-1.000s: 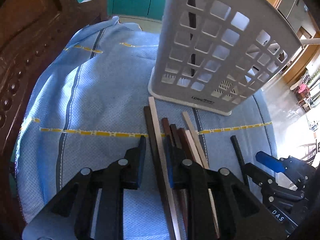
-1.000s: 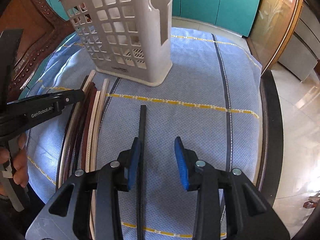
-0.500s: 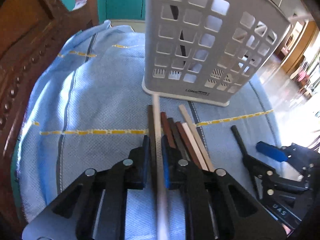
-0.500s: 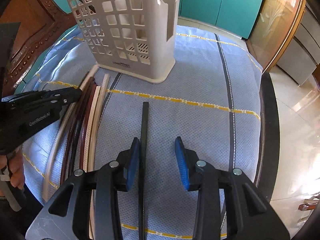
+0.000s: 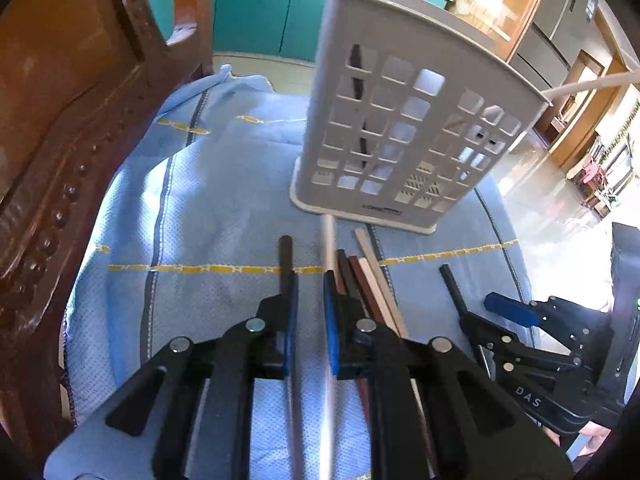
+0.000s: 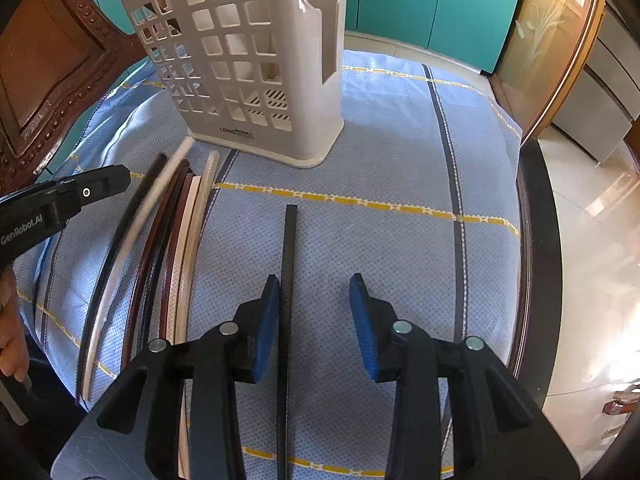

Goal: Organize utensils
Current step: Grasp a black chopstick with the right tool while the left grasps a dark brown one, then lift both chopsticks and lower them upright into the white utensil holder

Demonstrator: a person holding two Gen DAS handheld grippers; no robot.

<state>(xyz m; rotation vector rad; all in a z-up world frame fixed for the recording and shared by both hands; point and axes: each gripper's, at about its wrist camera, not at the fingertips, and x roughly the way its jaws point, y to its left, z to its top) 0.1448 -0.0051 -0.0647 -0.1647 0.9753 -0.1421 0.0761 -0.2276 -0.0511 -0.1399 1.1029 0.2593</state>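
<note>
A white slotted utensil basket (image 5: 404, 136) (image 6: 248, 60) stands on the blue cloth (image 5: 216, 208) (image 6: 400, 152). Several chopsticks (image 5: 372, 280) (image 6: 172, 232), cream, brown and dark, lie side by side in front of it. My left gripper (image 5: 308, 300) sits low over them, jaws narrowly apart, with a dark chopstick (image 5: 286, 260) by its left pad and a white chopstick (image 5: 328, 248) by its right pad. My right gripper (image 6: 314, 312) is open above the cloth, with a lone black chopstick (image 6: 289, 256) just inside its left pad.
A carved wooden chair back (image 5: 60, 128) (image 6: 48, 60) rises at the left. The dark table rim (image 6: 536, 264) borders the cloth on the right. Teal cabinets (image 6: 432, 4) stand behind. Sticks lean inside the basket.
My left gripper closed toward the chopsticks, then opened a little and shifted left. The white chopstick now lies along its right pad. My right gripper has held nearly still, open.
</note>
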